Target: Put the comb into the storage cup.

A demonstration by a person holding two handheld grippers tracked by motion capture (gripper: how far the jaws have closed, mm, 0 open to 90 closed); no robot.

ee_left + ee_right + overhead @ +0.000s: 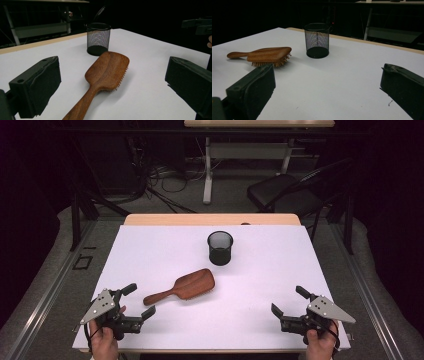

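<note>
Hairbrush handle end cut off by left gripper view's bottom edge, bristles mostly hidden underneath

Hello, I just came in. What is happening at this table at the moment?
A person sits at a white table with a two-jaw gripper in each hand. Both the left gripper and the right gripper are open, hold nothing and rest near the front edge. A wooden hairbrush lies bristles down in the middle, its handle toward the left gripper. Behind it, apart from it, a black mesh cup stands upright. Nothing is being touched yet.
</note>
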